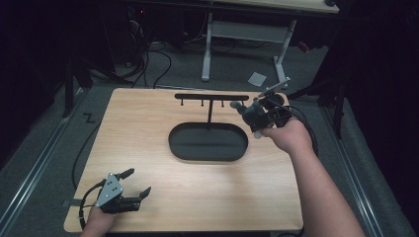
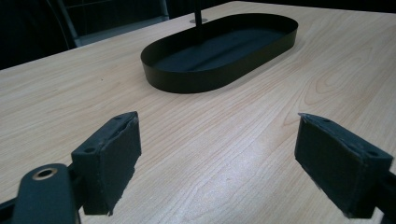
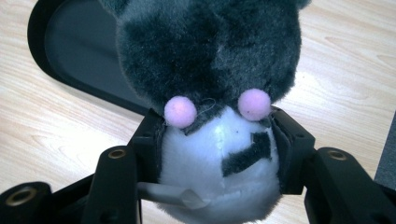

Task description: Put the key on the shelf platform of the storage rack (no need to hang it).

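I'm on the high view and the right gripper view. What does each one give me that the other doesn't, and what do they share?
High view alone: the left claw, open and low over the near left of the table; the T-shaped hook stand rising from the tray; the person's forearms; the floor and cables beyond.

Right gripper view alone: the toy's white face, two pink dots and black felt patch, with both jaws pressed against its sides.

Both: the right claw shut on the grey plush toy, the black oval tray and the wood tabletop.

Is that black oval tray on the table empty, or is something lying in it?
Empty. The black oval tray shows a bare dark floor in the high view and the left gripper view; only the stand's thin post rises near its far edge.
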A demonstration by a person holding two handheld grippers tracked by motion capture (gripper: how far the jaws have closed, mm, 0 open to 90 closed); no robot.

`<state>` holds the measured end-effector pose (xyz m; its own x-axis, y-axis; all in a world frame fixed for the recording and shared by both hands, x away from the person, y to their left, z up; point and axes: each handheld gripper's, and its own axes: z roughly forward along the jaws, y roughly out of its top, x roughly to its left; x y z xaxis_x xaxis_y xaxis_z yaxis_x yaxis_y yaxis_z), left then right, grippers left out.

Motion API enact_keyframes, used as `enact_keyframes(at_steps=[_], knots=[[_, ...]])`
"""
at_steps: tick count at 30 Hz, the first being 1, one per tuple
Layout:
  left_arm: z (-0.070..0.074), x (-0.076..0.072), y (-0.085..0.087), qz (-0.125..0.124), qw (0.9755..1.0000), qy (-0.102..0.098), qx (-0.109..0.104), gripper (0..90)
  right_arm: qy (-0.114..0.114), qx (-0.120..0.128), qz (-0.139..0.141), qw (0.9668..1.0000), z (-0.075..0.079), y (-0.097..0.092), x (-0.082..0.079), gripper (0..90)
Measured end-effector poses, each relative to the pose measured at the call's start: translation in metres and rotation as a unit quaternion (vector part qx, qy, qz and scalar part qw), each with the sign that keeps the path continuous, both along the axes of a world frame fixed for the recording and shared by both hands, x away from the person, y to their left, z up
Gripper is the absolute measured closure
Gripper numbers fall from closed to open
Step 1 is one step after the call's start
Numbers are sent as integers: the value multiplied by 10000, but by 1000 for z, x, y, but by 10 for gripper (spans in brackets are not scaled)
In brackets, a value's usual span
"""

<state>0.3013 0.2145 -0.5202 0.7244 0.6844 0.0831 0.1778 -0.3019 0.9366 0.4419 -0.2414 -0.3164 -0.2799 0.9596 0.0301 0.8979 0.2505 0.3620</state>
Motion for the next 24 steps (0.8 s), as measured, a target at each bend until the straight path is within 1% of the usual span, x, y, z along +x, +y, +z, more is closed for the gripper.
enact_keyframes(at_steps=[1,5,6,11,14,16,17,24], knots=[[0,0,0,0,10000,0,1,151,18,-22,-15,10000,1,0,1,475],[0,0,0,-6,10000,8,2,151,-47,13,-52,10000,4,-1,5,475],[0,0,0,-7,10000,6,1,151,-46,-13,-61,10000,5,-1,6,475],[0,0,0,-30,10000,2,-9,151,-79,35,-204,9998,1,-6,11,475],[0,0,0,-32,10000,4,-11,151,-73,136,-326,9993,-6,-12,13,475],[0,0,0,-23,10000,2,-18,151,-57,128,-351,9993,-12,-15,14,475],[0,0,0,-21,10000,4,-20,151,-45,162,-384,9991,-15,-17,14,474],[0,0,0,-17,10000,11,6,151,-111,191,-528,9984,-39,-25,16,471]])
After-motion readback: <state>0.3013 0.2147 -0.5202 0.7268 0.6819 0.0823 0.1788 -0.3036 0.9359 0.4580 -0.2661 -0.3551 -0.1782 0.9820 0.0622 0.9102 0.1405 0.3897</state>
